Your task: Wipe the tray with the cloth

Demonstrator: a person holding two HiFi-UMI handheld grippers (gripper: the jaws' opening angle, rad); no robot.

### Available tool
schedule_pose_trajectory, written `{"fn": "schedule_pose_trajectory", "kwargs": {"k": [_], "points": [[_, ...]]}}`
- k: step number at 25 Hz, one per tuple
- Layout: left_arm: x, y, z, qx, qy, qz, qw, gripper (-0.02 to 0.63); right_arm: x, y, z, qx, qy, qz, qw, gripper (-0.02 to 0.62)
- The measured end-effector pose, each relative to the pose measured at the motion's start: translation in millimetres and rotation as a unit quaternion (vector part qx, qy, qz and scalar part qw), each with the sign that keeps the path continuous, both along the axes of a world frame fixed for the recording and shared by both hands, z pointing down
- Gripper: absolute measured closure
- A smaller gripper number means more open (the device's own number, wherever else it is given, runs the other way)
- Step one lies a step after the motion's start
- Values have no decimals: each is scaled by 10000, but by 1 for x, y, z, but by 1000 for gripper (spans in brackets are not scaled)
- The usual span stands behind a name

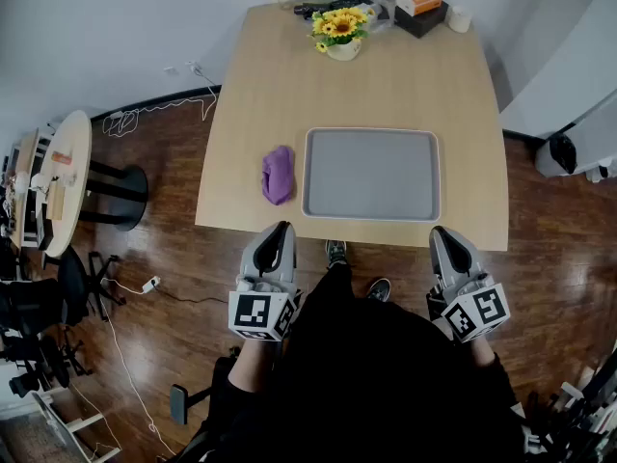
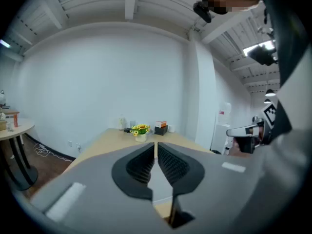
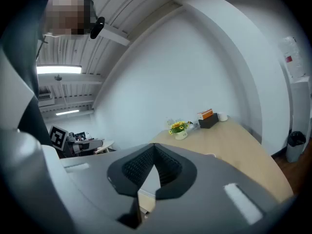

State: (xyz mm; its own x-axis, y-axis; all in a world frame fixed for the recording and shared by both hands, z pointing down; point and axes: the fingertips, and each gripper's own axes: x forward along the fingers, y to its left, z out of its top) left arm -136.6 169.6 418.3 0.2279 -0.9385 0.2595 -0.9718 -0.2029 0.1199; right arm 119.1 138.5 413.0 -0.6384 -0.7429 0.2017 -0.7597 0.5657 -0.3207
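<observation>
Left hand-held gripper: off the near edge of the surface, jaws closed together, nothing held.
Right hand-held gripper: off the near edge, further right, jaws closed together, nothing held.
Cloth: purple, bunched, just beside the tray's left rim.
Tray: grey, flat, near-centre of the surface.
Far edge: sunflower pot, dark box.

The person wears a black top and dark shoes. The left gripper and right gripper are grey, bearing black-and-white marker cubes.
</observation>
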Motion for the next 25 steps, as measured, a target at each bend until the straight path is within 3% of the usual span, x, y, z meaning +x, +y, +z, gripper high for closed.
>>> {"fn": "schedule_pose_trajectory", "kwargs": {"k": [1, 3, 6, 9, 12, 17, 20, 22, 23, 25], "points": [[-12, -14, 10, -68, -55, 9, 10000, 588, -2, -11, 2, -24, 46, 39, 10000, 595], [-39, -44, 35, -290, -217, 27, 9993, 480, -8, -33, 3, -39, 130, 157, 9998, 595], [-90, -93, 95, -999, -493, -34, 9938, 356, -20, -67, -7, 91, 285, 393, 9988, 595], [-133, -127, 166, -1928, -590, -72, 9794, 268, -33, -95, -15, 172, 469, 587, 9970, 595], [-150, -152, 222, -2695, -616, 161, 9609, 198, -43, -120, -15, 139, 550, 809, 9951, 595], [-133, -167, 267, -3476, -1064, 834, 9279, 197, -53, -139, -1, -138, 580, 839, 9947, 595], [-134, -172, 277, -3590, -1342, 819, 9200, 208, -55, -152, 10, -248, 584, 740, 9952, 594], [-146, -172, 279, -3593, -1300, 494, 9228, 426, -48, -162, 22, -333, 592, 720, 9951, 595], [-151, -171, 279, -3610, -1220, 342, 9239, 489, -39, -168, 31, -431, 611, 766, 9943, 595], [-152, -171, 281, -3645, -1169, 201, 9236, 503, -7, -183, 63, -815, 710, 967, 9894, 595]]}}
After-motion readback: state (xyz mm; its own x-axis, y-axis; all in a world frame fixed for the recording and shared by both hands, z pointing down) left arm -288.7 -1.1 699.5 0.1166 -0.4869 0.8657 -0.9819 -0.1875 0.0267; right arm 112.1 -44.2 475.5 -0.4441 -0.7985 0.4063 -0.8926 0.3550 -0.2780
